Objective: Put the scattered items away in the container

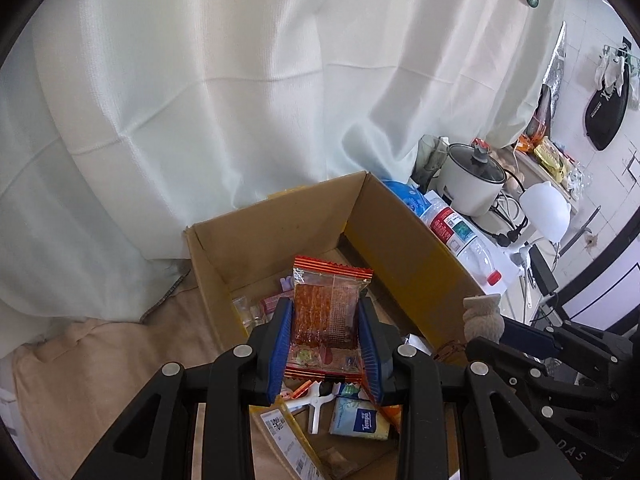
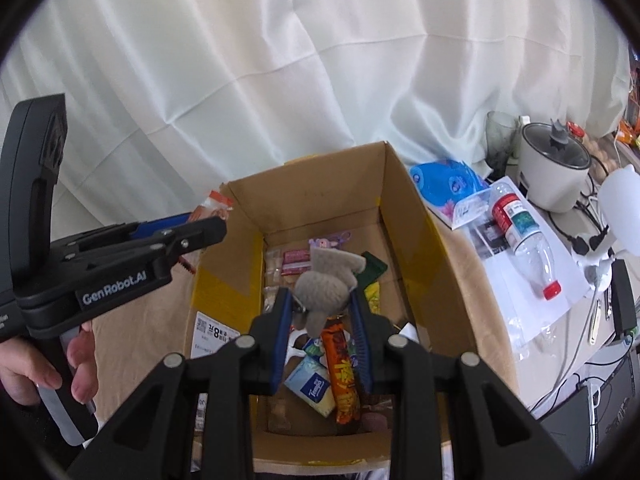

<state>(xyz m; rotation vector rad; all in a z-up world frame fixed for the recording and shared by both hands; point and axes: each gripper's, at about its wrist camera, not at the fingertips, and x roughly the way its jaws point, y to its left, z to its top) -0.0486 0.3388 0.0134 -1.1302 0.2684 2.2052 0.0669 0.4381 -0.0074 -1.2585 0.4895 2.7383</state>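
My left gripper (image 1: 326, 344) is clenched on a red snack packet (image 1: 326, 316), its blue pads (image 1: 280, 344) pressing both long edges, and I hold it upright above the open cardboard box (image 1: 400, 232). My right gripper (image 2: 322, 334) grips a grey plush toy (image 2: 326, 288) between its pads, and it too hangs over the box. A hand (image 2: 40, 368) shows at the left edge of the right wrist view, wrapped round the left gripper's handle.

Inside the box, at its near end, lie a blue and white tissue pack (image 2: 312, 388), an orange snack bar (image 2: 342, 376) and a white plastic piece (image 1: 316, 404). Toward the box's far wall lie pink sachets (image 2: 294, 262), a small purple trinket (image 2: 328, 242) and a green wrapper (image 2: 374, 270).

Right of the box a clear bottle with a red cap (image 2: 526, 248) lies on white paper, and a blue pack (image 2: 442, 186) sits beside the box's far corner. Beyond them, further right, stands a white rice cooker (image 2: 554, 172). A white curtain (image 1: 240, 80) hangs behind the box.
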